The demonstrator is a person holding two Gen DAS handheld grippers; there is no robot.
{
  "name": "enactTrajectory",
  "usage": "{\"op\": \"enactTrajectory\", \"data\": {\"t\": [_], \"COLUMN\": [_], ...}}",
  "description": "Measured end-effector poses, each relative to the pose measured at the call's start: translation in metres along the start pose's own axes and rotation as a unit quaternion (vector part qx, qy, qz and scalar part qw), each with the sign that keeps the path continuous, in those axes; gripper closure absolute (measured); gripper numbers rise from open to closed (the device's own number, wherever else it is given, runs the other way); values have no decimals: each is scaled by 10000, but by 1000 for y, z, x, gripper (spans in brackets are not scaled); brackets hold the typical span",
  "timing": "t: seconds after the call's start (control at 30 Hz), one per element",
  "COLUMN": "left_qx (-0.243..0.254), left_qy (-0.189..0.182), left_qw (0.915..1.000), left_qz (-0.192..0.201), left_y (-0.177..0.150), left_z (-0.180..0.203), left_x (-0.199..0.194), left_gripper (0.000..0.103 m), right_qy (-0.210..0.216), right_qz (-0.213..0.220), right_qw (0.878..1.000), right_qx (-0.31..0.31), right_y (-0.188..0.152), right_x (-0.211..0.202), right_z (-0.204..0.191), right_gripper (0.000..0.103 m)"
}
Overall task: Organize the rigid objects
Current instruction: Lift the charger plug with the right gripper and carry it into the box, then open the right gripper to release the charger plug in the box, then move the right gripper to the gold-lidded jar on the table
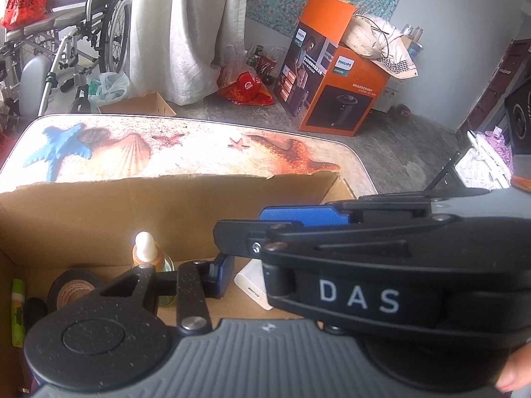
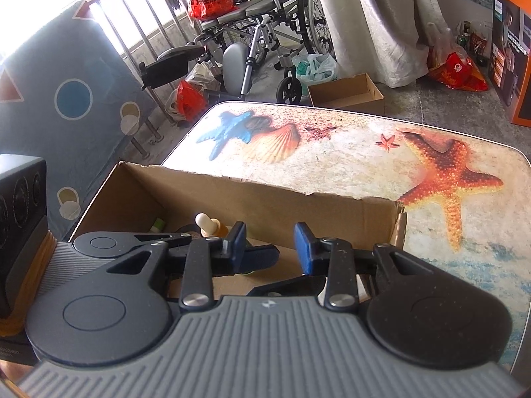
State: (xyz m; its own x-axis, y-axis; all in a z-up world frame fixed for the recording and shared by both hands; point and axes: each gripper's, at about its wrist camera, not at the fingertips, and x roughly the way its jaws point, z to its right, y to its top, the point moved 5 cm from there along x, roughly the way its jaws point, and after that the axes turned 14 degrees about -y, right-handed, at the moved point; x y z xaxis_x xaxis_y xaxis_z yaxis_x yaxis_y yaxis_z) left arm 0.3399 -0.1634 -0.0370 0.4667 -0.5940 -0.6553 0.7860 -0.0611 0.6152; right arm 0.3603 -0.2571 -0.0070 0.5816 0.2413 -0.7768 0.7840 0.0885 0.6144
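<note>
Both claws poised over cardboard box [image 2: 265, 199] on worktop [image 2: 365, 152], sorting bin at 12 o'clock. Right claw [image 2: 270, 245] narrowly parted, empty. Left claw [image 1: 232, 265] mostly blocked, grip unclear. Dropper bottle [image 1: 147, 248] upright inside, tape roll [image 1: 74, 287] at its 9 o'clock.

One cardboard box [image 1: 99, 212] holds one dropper bottle [image 1: 149, 252], one tape roll [image 1: 74, 287] and one white charger [image 1: 252, 287]. One green tube [image 1: 17, 311] lies there too

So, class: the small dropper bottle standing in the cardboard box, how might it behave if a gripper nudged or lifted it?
The dropper bottle stands upright, narrow and tall, so a sideways nudge would probably tip it. Its body looks round, so it may then roll across the cardboard box floor. The pale bulb on top looks soft, so gripping the body seems safer.
</note>
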Motion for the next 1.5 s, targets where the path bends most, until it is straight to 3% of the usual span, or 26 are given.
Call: {"op": "enactTrajectory", "data": {"t": [0.23, 0.47, 0.7, 0.9, 1.03, 1.17, 1.37, 1.5], "left_qx": [93, 474, 1067, 1510, 1698, 1801, 1541, 1617], "left_qy": [-21, -93, -407, -699, -592, -144, 222, 361], "left_qw": [9998, 9985, 9929, 9859, 9837, 9835, 9878, 9862], "left_qz": [168, 272, 337, 195, 19, 4, -26, 13], "left_y": [-3, -23, -74, -148, -195, -226, -248, -255], "left_z": [11, 36, 69, 82, 75, 59, 30, 19], "left_x": [-29, -77, -140, -184, -197, -195, -172, -159], "left_gripper": [40, 27, 11, 5, 5, 5, 5, 5], "right_qy": [42, 229, 557, 859, 852, 889, 960, 991], "right_qz": [205, 524, 885, 1186, 1033, 638, 108, -82], "right_qw": [9996, 9976, 9924, 9838, 9834, 9851, 9855, 9853], "right_qx": [166, 391, 646, 1039, 1226, 1325, 1393, 1391], "right_y": [-1, -17, -60, -133, -186, -221, -240, -238], "right_x": [-30, -92, -163, -207, -205, -180, -139, -120], "right_z": [0, -11, -29, -48, -65, -84, -107, -117], "right_gripper": [71, 71, 68, 62, 60, 59, 59, 59]}}
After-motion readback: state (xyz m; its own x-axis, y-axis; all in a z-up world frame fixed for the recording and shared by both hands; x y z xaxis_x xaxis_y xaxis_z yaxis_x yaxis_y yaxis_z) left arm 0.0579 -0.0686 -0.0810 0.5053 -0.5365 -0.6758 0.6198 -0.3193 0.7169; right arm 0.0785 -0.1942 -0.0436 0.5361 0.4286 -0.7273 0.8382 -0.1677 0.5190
